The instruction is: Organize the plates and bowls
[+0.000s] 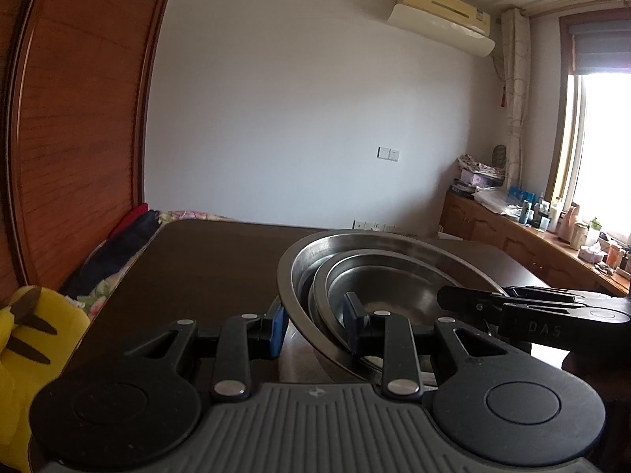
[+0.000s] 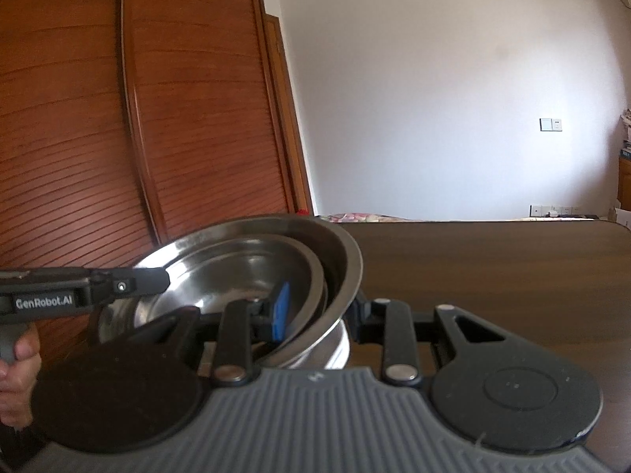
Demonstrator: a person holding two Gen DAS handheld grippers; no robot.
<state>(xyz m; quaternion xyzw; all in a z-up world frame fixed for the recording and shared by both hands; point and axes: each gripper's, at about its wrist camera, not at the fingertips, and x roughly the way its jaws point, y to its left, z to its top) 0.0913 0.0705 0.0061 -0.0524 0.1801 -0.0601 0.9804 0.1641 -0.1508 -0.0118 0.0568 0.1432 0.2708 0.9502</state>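
Observation:
A stack of nested stainless steel bowls [image 1: 378, 272] sits at the near part of a dark wooden table [image 1: 205, 260]. My left gripper [image 1: 315, 327] straddles the left rim of the big outer bowl, one blue pad outside and one inside, the jaws close on the rim. My right gripper [image 2: 319, 311] straddles the right rim of the same stack [image 2: 236, 268], one blue pad inside and one finger outside. Each gripper shows in the other's view, the right gripper [image 1: 512, 307] across the bowls and the left gripper [image 2: 118, 287] likewise. Whether the stack is lifted off the table is unclear.
A wooden wardrobe [image 2: 138, 118] stands to the left. A yellow plush toy [image 1: 35, 335] and bedding lie left of the table. A cluttered wooden counter [image 1: 552, 244] runs under the window at the right. The table stretches away behind the bowls [image 2: 493, 260].

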